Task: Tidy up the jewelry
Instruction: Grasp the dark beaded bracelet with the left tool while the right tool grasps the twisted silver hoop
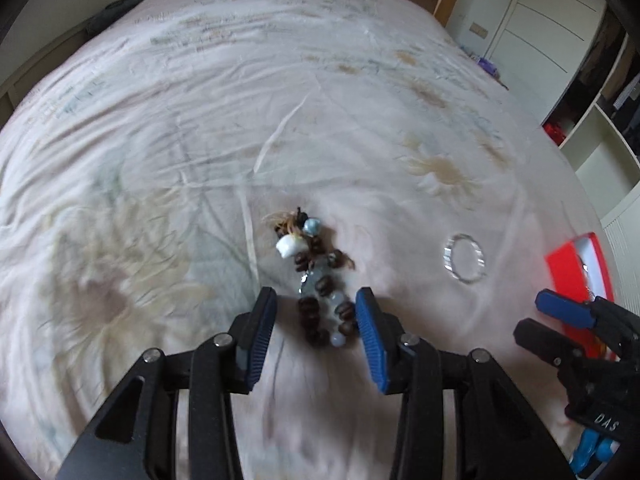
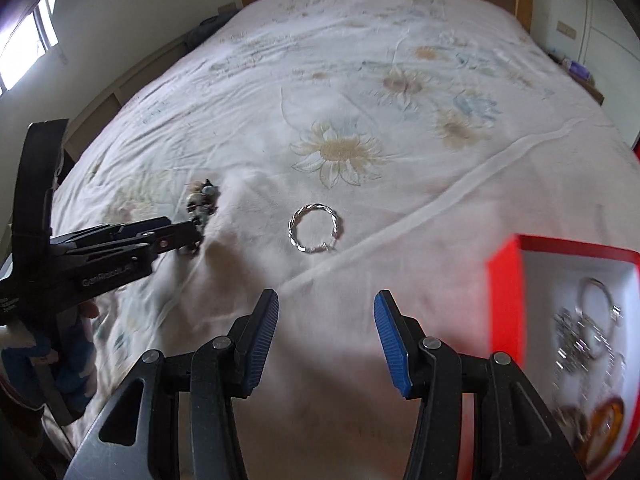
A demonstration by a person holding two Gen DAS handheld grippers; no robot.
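Some of the sorting looks done already: the red box (image 2: 560, 344), sitting near the foot edge of the bed (image 2: 360, 80) toward its right side, is already holding several silver pieces and an amber ring. Two items are still lying loose on the floral sheet, so I judge the job as partly through.

The beaded bracelet (image 1: 320, 292), brown and pale beads with a white charm, is lying near the foot edge, toward the middle. The left tool (image 1: 316, 320) is straddling its near end with jaws parted about halfway; one pad appears to be brushing the beads, but nothing is pinched, so it is released.

The twisted silver bangle (image 2: 316, 229) is resting between the bracelet and the box. The right tool (image 2: 326, 332) is hovering short of it, jaws apart and empty, touching nothing.
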